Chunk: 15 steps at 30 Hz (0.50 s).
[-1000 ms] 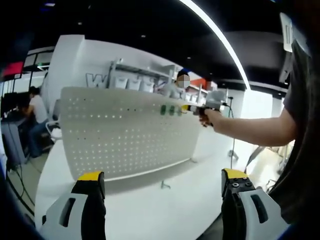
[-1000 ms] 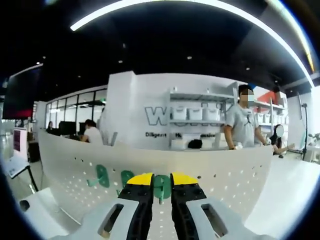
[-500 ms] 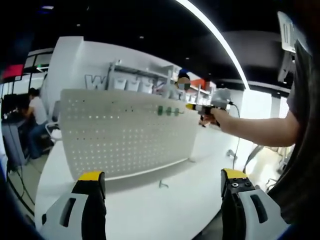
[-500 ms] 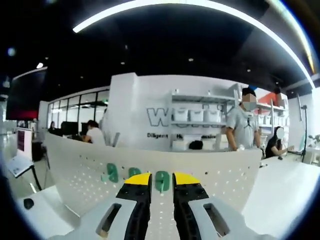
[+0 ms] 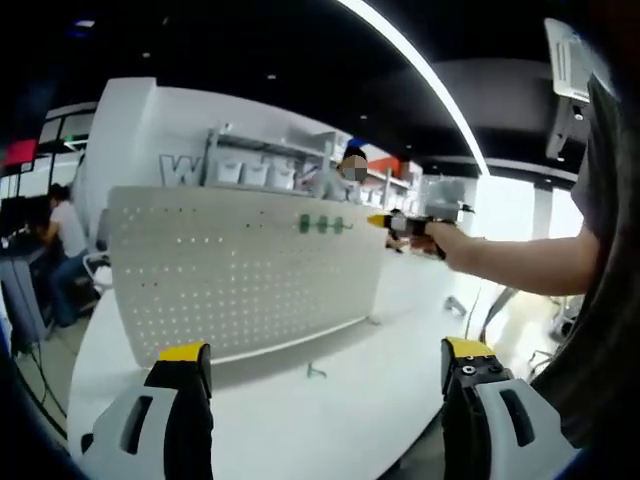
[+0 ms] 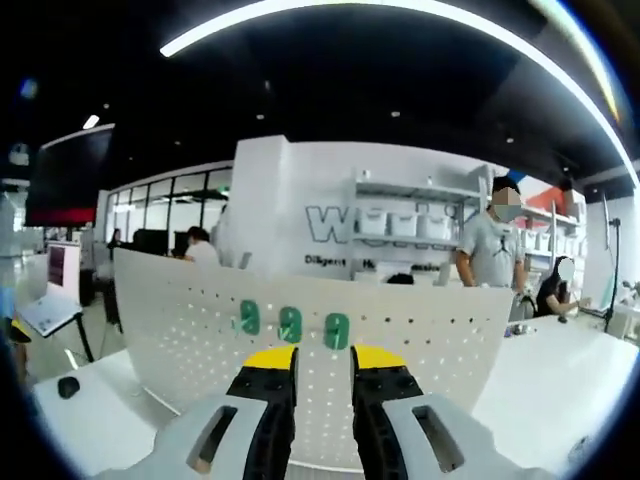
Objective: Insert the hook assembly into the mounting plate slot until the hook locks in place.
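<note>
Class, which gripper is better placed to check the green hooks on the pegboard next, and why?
Right. The right gripper points at the three green hooks on the pegboard, close to them. The left gripper is open, low and farther from the board.

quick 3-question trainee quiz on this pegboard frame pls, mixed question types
1. True or false: the green hooks sit in a row near the top of the pegboard.
2. How many green hooks are on the board: A) one B) three C) five?
3. What do the right gripper's jaws hold?

Key:
1. True.
2. B.
3. Nothing; they stand slightly apart with only the board showing in the gap. In the left gripper view the right gripper is just off the board's edge.
</note>
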Motion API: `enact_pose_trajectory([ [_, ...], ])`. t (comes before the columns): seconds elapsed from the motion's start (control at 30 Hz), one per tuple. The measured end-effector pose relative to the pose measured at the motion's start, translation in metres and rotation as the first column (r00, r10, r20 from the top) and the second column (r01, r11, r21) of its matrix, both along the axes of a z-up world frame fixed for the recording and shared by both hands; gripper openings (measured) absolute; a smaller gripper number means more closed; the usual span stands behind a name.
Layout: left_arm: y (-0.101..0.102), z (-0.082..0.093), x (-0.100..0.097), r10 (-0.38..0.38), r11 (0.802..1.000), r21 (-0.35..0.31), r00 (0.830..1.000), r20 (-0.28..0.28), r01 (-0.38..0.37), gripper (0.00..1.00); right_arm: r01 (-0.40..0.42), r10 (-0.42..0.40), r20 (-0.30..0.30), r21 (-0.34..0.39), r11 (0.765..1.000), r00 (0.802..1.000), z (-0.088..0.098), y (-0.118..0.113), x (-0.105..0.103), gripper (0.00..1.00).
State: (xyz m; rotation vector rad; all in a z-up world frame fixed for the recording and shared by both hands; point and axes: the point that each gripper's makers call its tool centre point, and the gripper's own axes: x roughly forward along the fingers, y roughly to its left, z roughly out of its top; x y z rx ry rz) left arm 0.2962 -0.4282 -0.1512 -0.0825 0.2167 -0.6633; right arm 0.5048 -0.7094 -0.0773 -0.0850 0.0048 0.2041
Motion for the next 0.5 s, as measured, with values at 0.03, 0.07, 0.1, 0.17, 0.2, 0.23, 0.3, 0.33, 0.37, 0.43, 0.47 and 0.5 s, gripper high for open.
enact_pose_trajectory([
  [0.03, -0.001, 0.0, 0.0, -0.002, 1.0, -0.008, 1.0, -0.002, 0.002, 0.97, -0.007, 0.007, -0.002, 0.001, 1.0, 1.0, -0.001, 0.002, -0.004, 0.2],
  [0.07, -0.001, 0.0, -0.001, -0.003, 1.0, -0.012, 1.0, -0.003, 0.003, 0.97, -0.011, 0.011, -0.003, 0.001, 1.0, 1.0, -0.001, 0.003, -0.007, 0.2],
  [0.1, -0.002, -0.001, -0.001, -0.004, 1.0, -0.012, 1.0, -0.003, 0.004, 0.97, -0.034, 0.034, -0.004, -0.016, 0.999, 0.999, -0.004, 0.009, -0.01, 0.2],
  [0.17, -0.002, -0.003, -0.003, -0.01, 1.0, -0.004, 1.0, -0.006, 0.01, 0.97, -0.049, 0.048, -0.018, -0.056, 0.997, 0.999, -0.014, 0.015, -0.016, 0.19],
  [0.2, -0.002, -0.004, -0.003, -0.011, 1.0, -0.001, 1.0, -0.006, 0.011, 0.97, -0.071, 0.069, -0.032, -0.053, 0.996, 0.997, -0.018, 0.02, -0.019, 0.19],
  [0.23, -0.002, -0.004, -0.004, -0.011, 1.0, 0.0, 1.0, -0.008, 0.011, 0.97, -0.097, 0.094, -0.047, -0.061, 0.993, 0.994, -0.024, 0.027, -0.023, 0.19],
  [0.3, 0.001, -0.004, -0.004, -0.005, 1.0, 0.001, 1.0, -0.008, 0.005, 0.97, -0.107, 0.103, -0.058, -0.069, 0.992, 0.993, -0.031, 0.032, -0.03, 0.19],
  [0.33, 0.003, -0.004, -0.004, -0.001, 1.0, 0.001, 1.0, -0.01, 0.001, 0.97, -0.115, 0.111, -0.061, -0.064, 0.991, 0.992, -0.033, 0.034, -0.033, 0.2],
  [0.37, 0.004, -0.005, -0.004, 0.001, 1.0, 0.001, 1.0, -0.011, -0.001, 0.97, -0.118, 0.114, -0.062, -0.061, 0.991, 0.992, -0.034, 0.036, -0.036, 0.2],
  [0.43, 0.006, -0.005, -0.004, 0.004, 1.0, 0.001, 1.0, -0.013, -0.004, 0.97, -0.133, 0.128, -0.067, -0.073, 0.988, 0.99, -0.039, 0.038, -0.041, 0.19],
  [0.47, 0.006, -0.005, -0.005, 0.005, 1.0, 0.001, 1.0, -0.014, -0.005, 0.97, -0.145, 0.14, -0.06, -0.085, 0.986, 0.988, -0.042, 0.041, -0.044, 0.19],
  [0.5, 0.007, -0.005, -0.005, 0.005, 1.0, 0.001, 1.0, -0.013, -0.005, 0.98, -0.156, 0.151, -0.073, -0.08, 0.984, 0.986, -0.045, 0.043, -0.046, 0.19],
])
